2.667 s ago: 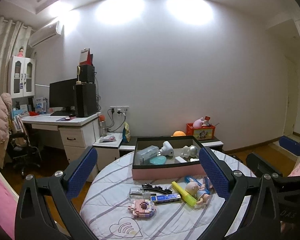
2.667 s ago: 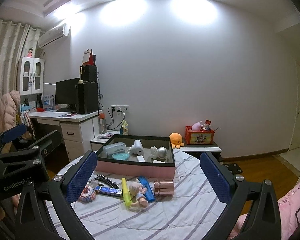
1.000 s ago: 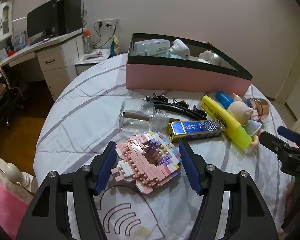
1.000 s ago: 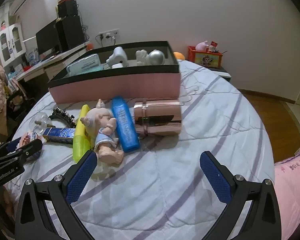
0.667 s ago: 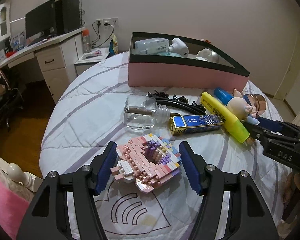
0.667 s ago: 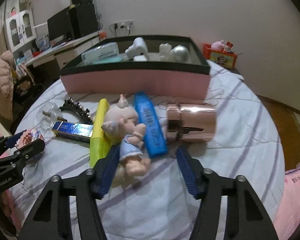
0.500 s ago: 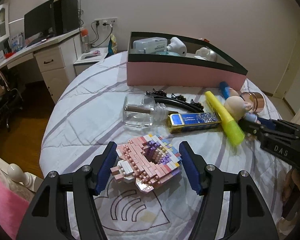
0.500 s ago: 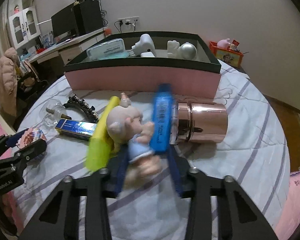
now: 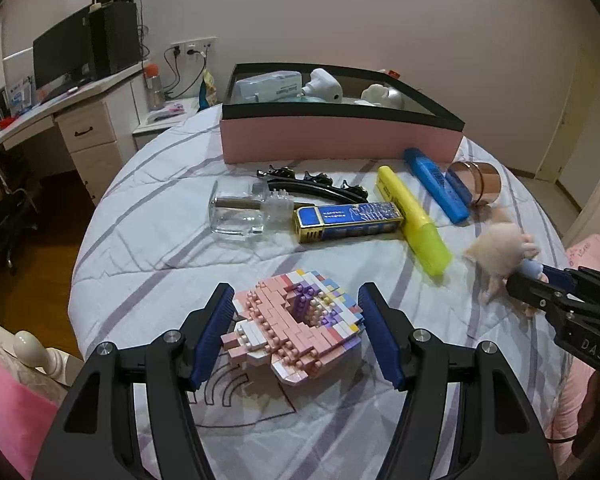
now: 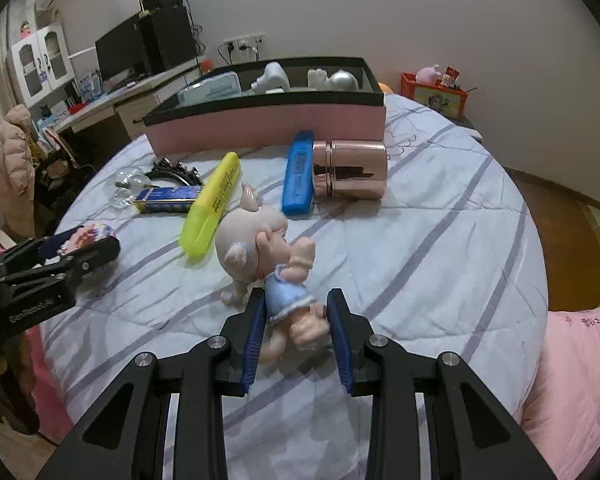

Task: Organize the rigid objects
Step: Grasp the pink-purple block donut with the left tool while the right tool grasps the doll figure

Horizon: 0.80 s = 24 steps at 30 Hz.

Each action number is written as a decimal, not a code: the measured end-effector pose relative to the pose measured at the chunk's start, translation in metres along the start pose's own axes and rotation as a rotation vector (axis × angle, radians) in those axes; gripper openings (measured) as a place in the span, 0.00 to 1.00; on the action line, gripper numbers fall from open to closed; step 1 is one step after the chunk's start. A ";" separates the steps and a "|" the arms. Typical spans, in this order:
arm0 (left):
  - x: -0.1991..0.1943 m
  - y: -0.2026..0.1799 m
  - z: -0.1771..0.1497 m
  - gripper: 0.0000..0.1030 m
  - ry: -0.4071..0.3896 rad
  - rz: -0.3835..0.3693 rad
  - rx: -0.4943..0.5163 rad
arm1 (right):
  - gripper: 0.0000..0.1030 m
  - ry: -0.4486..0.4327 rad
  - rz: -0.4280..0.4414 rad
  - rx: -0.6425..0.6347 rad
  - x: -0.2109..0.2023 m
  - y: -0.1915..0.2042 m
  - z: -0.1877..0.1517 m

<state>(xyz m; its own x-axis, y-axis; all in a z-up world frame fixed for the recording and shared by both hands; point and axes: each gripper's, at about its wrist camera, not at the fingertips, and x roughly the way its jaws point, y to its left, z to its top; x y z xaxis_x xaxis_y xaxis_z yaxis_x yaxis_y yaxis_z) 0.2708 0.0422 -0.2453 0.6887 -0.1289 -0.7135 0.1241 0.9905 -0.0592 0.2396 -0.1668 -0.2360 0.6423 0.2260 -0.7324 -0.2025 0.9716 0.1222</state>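
My left gripper (image 9: pixel 296 332) is shut on a pink and purple brick model (image 9: pixel 296 322) and holds it over the round table (image 9: pixel 148 240). It also shows in the right wrist view (image 10: pixel 86 240). My right gripper (image 10: pixel 296 332) is shut on a pig doll in a blue dress (image 10: pixel 272 264), lifted off the cloth; it shows in the left wrist view (image 9: pixel 500 248) too. A pink box with a black rim (image 9: pixel 340 140) stands at the far side (image 10: pixel 268 120), holding several items.
On the striped cloth lie a yellow highlighter (image 9: pixel 412 216), a blue highlighter (image 9: pixel 436 184), a rose-gold cylinder (image 10: pixel 352 176), a blue and gold box (image 9: pixel 348 222), a glass bottle (image 9: pixel 244 214) and a black hairband (image 9: pixel 312 190). A desk (image 9: pixel 60 120) stands left.
Both grippers came down to the table and closed. The right one took the pig doll from between the highlighters and pulled it back and up. The left one holds the brick model.
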 end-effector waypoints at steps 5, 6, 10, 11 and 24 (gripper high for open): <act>-0.005 -0.002 -0.002 0.64 0.001 0.004 0.005 | 0.41 0.011 0.006 -0.020 0.011 0.000 0.014; -0.005 -0.001 -0.002 0.64 0.003 0.005 0.004 | 0.46 0.017 0.020 -0.023 0.013 0.000 0.018; -0.006 0.002 -0.001 0.64 0.001 0.014 -0.005 | 0.63 0.041 0.072 -0.058 0.014 -0.002 0.024; -0.005 0.002 -0.001 0.64 0.002 0.014 -0.005 | 0.63 0.034 0.089 -0.063 0.010 -0.003 0.025; 0.005 0.003 -0.003 0.65 0.019 -0.003 -0.003 | 0.46 -0.013 0.153 -0.001 0.039 0.001 0.028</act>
<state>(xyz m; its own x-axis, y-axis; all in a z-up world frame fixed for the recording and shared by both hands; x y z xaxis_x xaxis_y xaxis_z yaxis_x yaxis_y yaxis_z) 0.2726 0.0444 -0.2512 0.6746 -0.1310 -0.7264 0.1243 0.9902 -0.0632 0.2854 -0.1549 -0.2456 0.6137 0.3724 -0.6962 -0.2997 0.9256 0.2310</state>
